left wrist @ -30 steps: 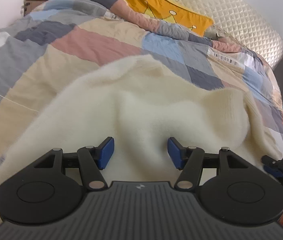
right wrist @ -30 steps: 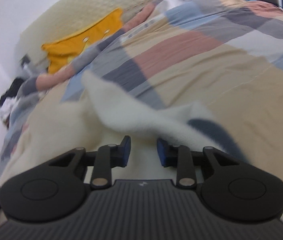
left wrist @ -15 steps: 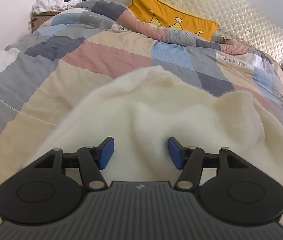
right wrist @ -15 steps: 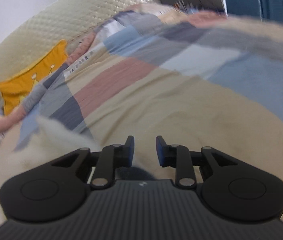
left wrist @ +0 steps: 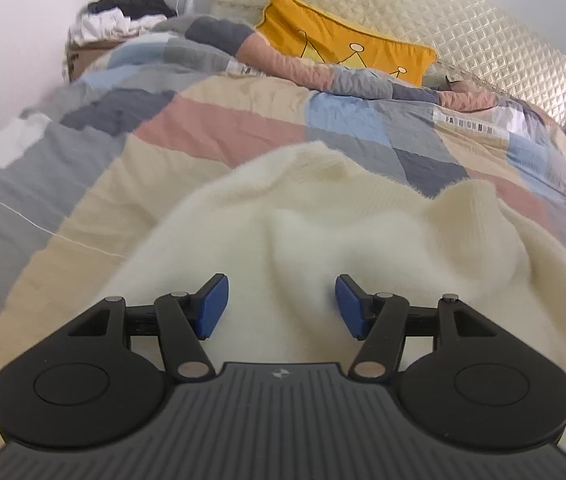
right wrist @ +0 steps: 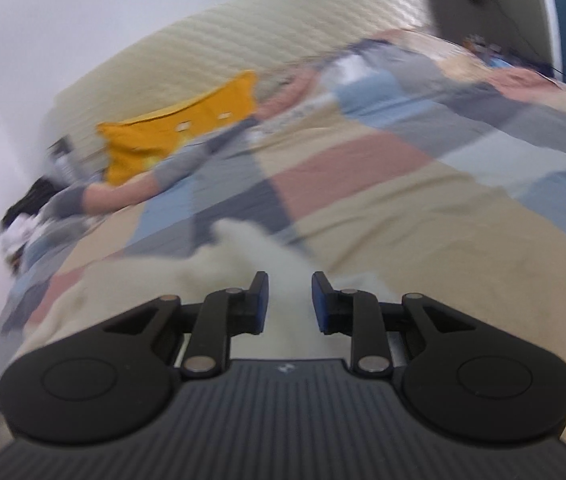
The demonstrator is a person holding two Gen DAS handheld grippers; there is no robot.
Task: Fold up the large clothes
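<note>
1. Left wrist view: your left tool (left wrist: 281,304) hangs with its blue pads spread wide above the cream sweater (left wrist: 323,248), and nothing is pinched between them.
2. The sweater lies rumpled on the patchwork quilt (left wrist: 219,128) of the bed, bunched into soft folds, one ribbed fold (left wrist: 471,204) standing up on the right.
3. Behind it you can see a yellow cushion (left wrist: 343,46) against the quilted headboard (left wrist: 463,28), and a heap of dark and white clothes (left wrist: 119,16) by the wall.
4. Right wrist view, heavily blurred: your right tool (right wrist: 289,300) has its pads (right wrist: 261,300) close together with a narrow gap left.
5. A fluffy part of the sweater (right wrist: 259,248) sits in and beyond that gap; you cannot tell from the blur whether the pads press on it.
6. The quilt (right wrist: 403,216) spreads away to the right of the tool, with the yellow cushion (right wrist: 187,128) far off on the left.
</note>
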